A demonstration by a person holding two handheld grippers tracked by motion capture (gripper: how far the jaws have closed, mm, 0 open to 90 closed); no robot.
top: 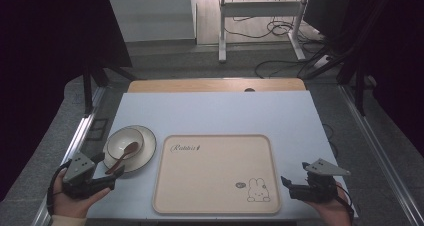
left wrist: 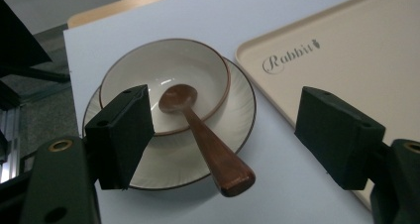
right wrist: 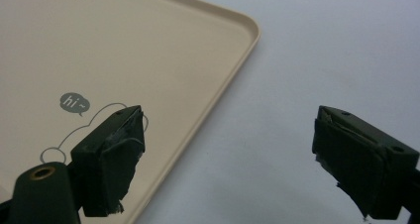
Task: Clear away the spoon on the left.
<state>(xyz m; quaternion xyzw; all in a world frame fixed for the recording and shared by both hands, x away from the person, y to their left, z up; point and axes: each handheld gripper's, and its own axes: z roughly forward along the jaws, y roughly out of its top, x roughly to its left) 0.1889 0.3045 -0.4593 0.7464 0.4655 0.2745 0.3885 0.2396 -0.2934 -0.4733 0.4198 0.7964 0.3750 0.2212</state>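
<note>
A white bowl (top: 125,141) with a brown rim sits on a white plate (top: 146,151) at the table's left. A brown wooden spoon (top: 121,158) lies in the bowl, its handle reaching over the plate's near edge. In the left gripper view the bowl (left wrist: 143,70), the plate (left wrist: 237,120) and the spoon (left wrist: 208,144) lie between the jaws. My left gripper (top: 114,175) is open just short of the spoon handle. A beige tray (top: 215,161) with a rabbit drawing lies in the middle. My right gripper (top: 286,182) is open at the tray's (right wrist: 124,60) right edge, holding nothing.
The pale blue table top (top: 210,111) has a wooden strip along its far edge. Beyond it are a metal stand's legs (top: 260,31) and cables on the floor. Dark curtains flank both sides.
</note>
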